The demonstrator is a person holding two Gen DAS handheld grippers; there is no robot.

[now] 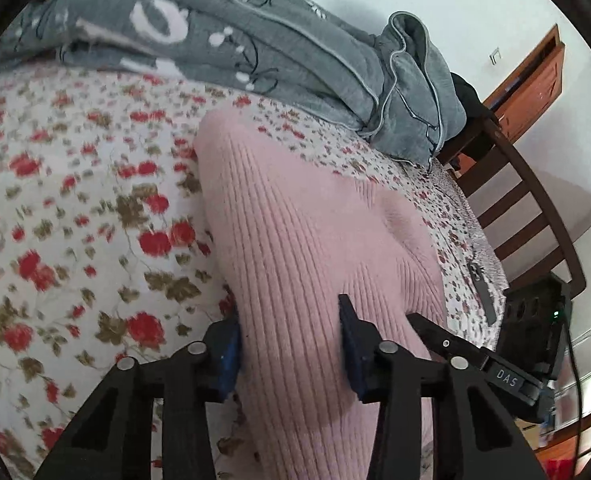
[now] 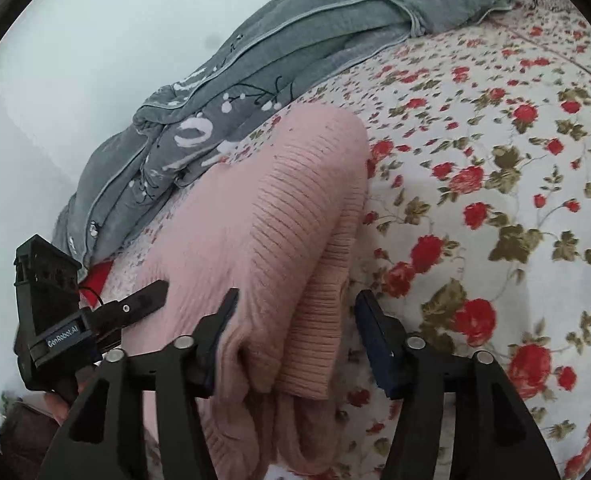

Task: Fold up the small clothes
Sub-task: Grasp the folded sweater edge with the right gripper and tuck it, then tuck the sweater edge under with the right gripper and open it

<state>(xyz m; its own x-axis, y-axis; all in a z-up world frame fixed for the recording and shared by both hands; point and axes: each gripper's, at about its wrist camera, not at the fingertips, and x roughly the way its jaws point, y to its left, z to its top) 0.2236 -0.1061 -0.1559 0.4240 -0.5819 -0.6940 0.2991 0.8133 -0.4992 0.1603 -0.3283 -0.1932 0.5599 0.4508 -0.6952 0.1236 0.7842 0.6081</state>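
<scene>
A pink ribbed knit sweater lies on a floral bedsheet. My left gripper is open, its jaws straddling the near part of the sweater. In the right wrist view the sweater lies partly folded, with a ribbed cuff or hem doubled over near me. My right gripper is open around that bunched edge. The left gripper shows at the left of the right wrist view, and the right gripper shows at the right of the left wrist view.
A grey quilt with white flower print is heaped along the far side of the bed, also in the right wrist view. A dark wooden footboard and an orange-brown door stand to the right. The pale wall is behind.
</scene>
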